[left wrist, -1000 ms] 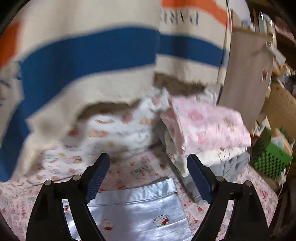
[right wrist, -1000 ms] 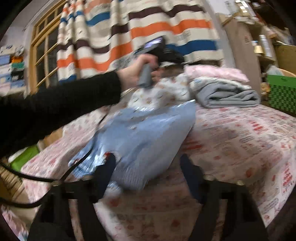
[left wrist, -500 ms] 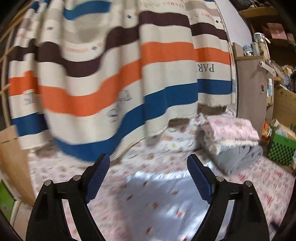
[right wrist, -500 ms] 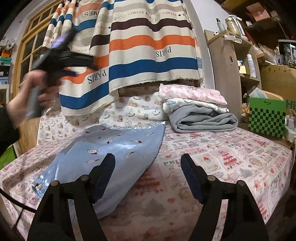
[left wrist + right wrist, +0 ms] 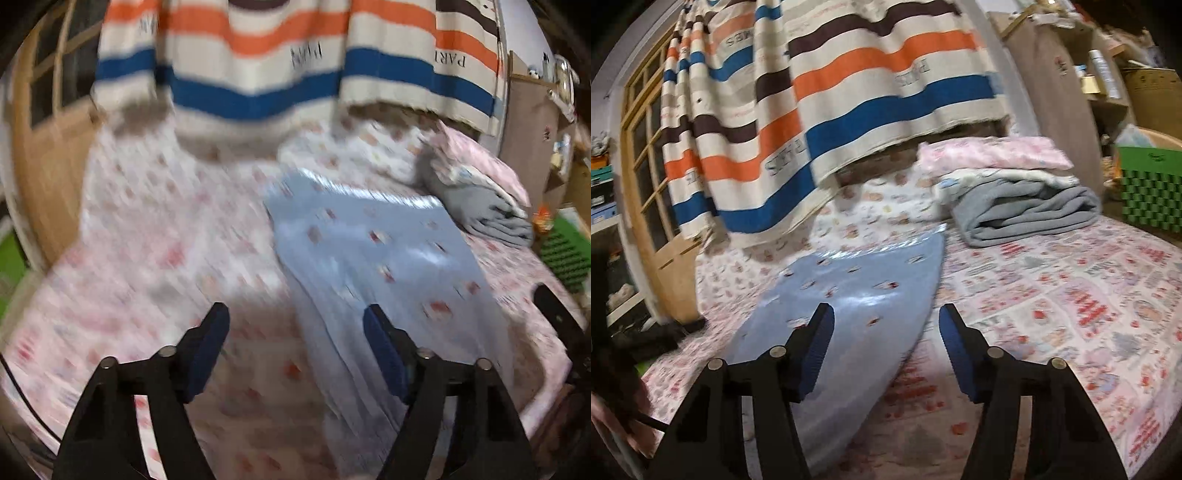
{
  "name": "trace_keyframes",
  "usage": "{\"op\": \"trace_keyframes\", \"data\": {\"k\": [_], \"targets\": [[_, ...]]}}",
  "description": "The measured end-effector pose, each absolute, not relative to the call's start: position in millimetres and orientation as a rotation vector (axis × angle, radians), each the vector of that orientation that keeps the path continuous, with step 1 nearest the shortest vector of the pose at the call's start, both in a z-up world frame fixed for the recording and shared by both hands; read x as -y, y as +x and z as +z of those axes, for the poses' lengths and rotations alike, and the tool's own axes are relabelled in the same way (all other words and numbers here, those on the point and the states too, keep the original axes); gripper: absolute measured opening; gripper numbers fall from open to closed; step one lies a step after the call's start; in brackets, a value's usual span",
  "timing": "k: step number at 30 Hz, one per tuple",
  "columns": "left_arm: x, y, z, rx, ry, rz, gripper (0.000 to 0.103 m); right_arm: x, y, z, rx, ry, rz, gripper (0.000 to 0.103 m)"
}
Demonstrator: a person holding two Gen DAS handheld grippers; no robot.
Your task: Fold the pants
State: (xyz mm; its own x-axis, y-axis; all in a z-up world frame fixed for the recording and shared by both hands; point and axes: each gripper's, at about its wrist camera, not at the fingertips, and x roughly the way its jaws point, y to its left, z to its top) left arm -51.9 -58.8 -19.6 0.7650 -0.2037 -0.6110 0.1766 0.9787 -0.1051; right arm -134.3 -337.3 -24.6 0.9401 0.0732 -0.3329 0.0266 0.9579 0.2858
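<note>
The light blue pants point(image 5: 388, 258) with small red and white prints lie flat and folded lengthwise on the pink patterned bed sheet point(image 5: 155, 258), waistband towards the far end. In the right wrist view the pants point(image 5: 849, 306) stretch from near my fingers to the pillow area. My left gripper point(image 5: 295, 332) is open and empty, hovering above the near left edge of the pants. My right gripper point(image 5: 886, 328) is open and empty, above the near right edge of the pants. The left wrist view is blurred by motion.
A stack of folded pink, white and grey blankets point(image 5: 1015, 199) sits at the far right of the bed. A striped curtain point(image 5: 831, 110) hangs over the far side. A green checkered box point(image 5: 1148, 188) and a brown cabinet point(image 5: 1049, 74) stand to the right.
Both grippers have pulled back from the pants and hang open above the near end. The left gripper swung from the far waistband end round to the near left. The pants now lie flat.
</note>
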Motion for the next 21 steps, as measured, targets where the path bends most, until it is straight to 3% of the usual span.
{"op": "trace_keyframes", "data": {"k": [5,7,9,11,16,21], "targets": [[72,-58,-33,-0.700,-0.059,-0.262,0.064,325,-130,-32,-0.394,0.260,0.069,0.058],[75,-61,-38,-0.702,-0.058,-0.266,0.050,324,-128,-36,-0.416,0.273,0.088,0.058],[77,-59,-44,-0.719,-0.071,-0.277,0.021,323,-127,-39,-0.428,0.272,0.091,0.058],[74,-56,-48,-0.728,-0.096,-0.273,0.006,323,-127,-40,-0.428,0.266,0.078,0.058],[57,-65,-40,-0.650,-0.100,-0.194,0.004,327,-126,-40,-0.435,0.273,0.061,0.057],[39,-63,-49,-0.686,-0.136,-0.183,0.004,318,-119,-46,-0.474,0.273,0.095,0.057]]}}
